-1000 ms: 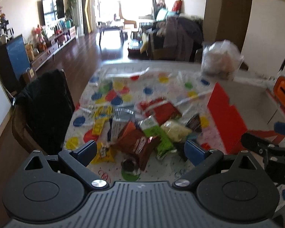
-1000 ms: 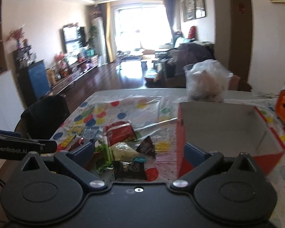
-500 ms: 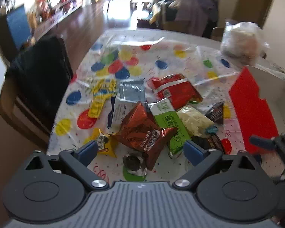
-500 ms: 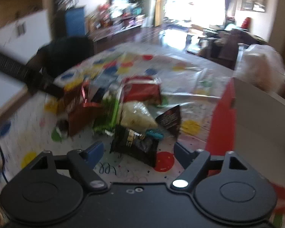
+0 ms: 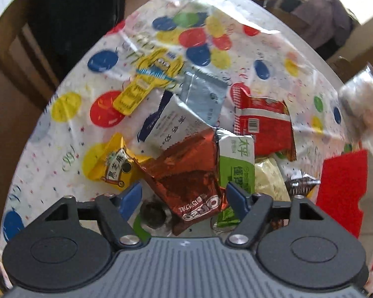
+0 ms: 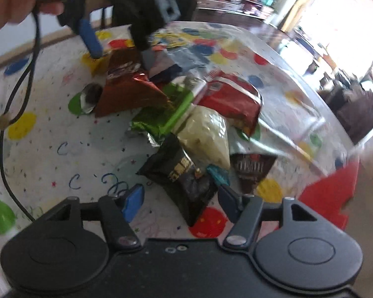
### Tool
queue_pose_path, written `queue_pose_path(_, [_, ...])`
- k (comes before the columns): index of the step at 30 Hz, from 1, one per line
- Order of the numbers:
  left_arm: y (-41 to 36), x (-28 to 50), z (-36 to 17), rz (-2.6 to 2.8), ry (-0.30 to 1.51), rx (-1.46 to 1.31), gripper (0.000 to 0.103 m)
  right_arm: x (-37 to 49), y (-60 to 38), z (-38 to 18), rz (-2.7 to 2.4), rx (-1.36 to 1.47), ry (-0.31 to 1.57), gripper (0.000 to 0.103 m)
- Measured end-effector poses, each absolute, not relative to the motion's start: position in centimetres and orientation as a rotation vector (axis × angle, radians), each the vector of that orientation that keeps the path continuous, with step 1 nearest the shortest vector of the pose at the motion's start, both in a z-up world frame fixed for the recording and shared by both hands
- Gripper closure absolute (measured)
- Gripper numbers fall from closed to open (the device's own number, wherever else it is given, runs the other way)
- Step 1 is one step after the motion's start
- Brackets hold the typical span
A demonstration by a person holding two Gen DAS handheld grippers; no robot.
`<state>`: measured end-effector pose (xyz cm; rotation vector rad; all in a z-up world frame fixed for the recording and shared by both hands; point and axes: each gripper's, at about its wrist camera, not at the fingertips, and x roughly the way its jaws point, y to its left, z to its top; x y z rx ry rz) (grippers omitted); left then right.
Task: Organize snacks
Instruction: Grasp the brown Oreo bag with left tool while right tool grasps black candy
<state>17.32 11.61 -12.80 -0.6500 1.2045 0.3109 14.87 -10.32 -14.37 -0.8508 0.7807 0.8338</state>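
Copper-red foil of the Oreo packet point(image 5: 186, 173) fills the gap of the left hand-held gripper point(image 5: 184, 196); jaws stand apart on either side of it, not yet closed. Packet lies tilted over a white sachet point(image 5: 169, 129) at its 11 o'clock and against a green wafer pack point(image 5: 238, 166) at 3 o'clock.

Right hand-held gripper point(image 6: 179, 201) also spread wide, a black snack bag point(image 6: 179, 173) between its tips. Contact cannot be told.

To do this well, judging from the layout: lower the left one until the tips bracket the packet's puffed middle, close on foil only, keep the green pack out of the pinch. Foil looks slippery and crushable, so a gentle squeeze. Same for the black bag; a teal candy point(image 6: 218, 176) sits touching its 2 o'clock edge and could get caught.

Red box point(image 5: 340, 191) waits at 3 o'clock of the pile, the likely destination.

Counter point(image 5: 62, 168) wears a glossy clear cover over a polka-dot cloth; glare streaks across it. Dark chair point(image 5: 62, 12) at the far left edge. Bright window and a cluttered living room beyond, blurred.
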Motion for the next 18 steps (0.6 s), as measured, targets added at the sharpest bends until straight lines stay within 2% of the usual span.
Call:
queue_pose_path(5, [12.1, 18.0, -13.9, 0.327, 1.231, -0.698, 0.029, 15.9, -8.9, -14.6, 0.876, -0.96, 0.799, 0.04])
queue_pose_path(7, [12.3, 18.2, -14.4, 0.343, 1.24, -0.716, 0.029, 16.2, -8.2, -14.9, 0.901, -1.014, 0.805, 0.045])
queue_pose_path(10, [12.5, 18.5, -14.9, 0.343, 1.243, -0.727, 0.036, 16.6, -7.6, -15.5, 0.934, -1.069, 0.827, 0.052])
queue_pose_path(12, [12.6, 18.7, -15.2, 0.338, 1.246, -0.734, 0.037, 16.7, -7.5, -15.6, 0.962, -1.062, 0.831, 0.056])
queue_pose_path(14, [12.7, 18.7, -15.5, 0.332, 1.253, -0.739, 0.047, 16.8, -7.3, -15.5, 0.972, -1.061, 0.834, 0.058])
queue_pose_path(18, [12.7, 18.5, -15.7, 0.315, 1.253, -0.749, 0.049, 16.8, -7.2, -15.4, 0.982, -1.022, 0.848, 0.065])
